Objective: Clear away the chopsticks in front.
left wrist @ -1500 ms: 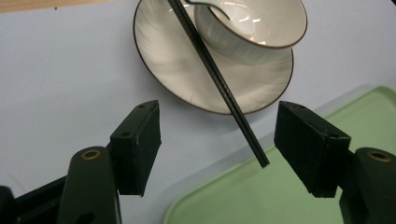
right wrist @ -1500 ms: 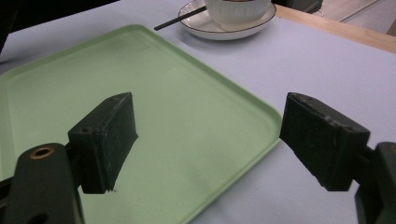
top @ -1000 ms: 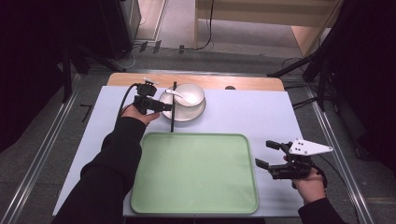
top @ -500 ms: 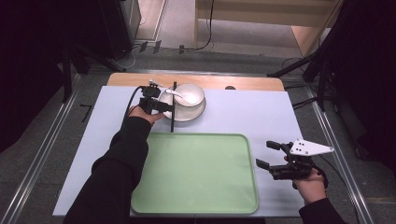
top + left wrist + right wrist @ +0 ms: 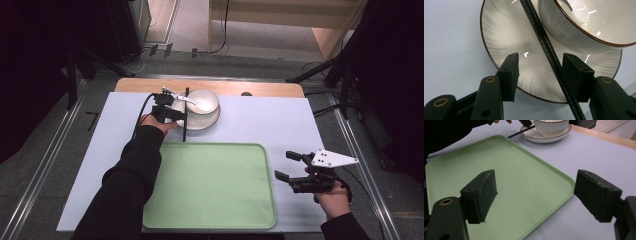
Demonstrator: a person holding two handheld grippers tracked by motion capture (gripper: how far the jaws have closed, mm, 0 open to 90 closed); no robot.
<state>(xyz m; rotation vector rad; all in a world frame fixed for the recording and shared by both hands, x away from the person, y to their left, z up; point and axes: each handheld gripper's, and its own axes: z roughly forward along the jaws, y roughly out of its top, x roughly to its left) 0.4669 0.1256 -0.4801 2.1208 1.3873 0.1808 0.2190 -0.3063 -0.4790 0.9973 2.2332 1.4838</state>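
while closing, left tool (image 5: 540,66) straddles black chopsticks (image 5: 541,42) over plate (image 5: 504,32).

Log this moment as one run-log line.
left hand-held gripper: closing around black chopsticks on plate, not yet clamped | right hand-held gripper: open, nothing held, beside green tray

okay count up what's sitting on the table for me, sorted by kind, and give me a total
Tray: 1
Plate: 1
Bowl: 1
Spoon: 1
Chopsticks: cannot tell whether 1 stick or a pair lying together; counted as 1 set
Total: 5
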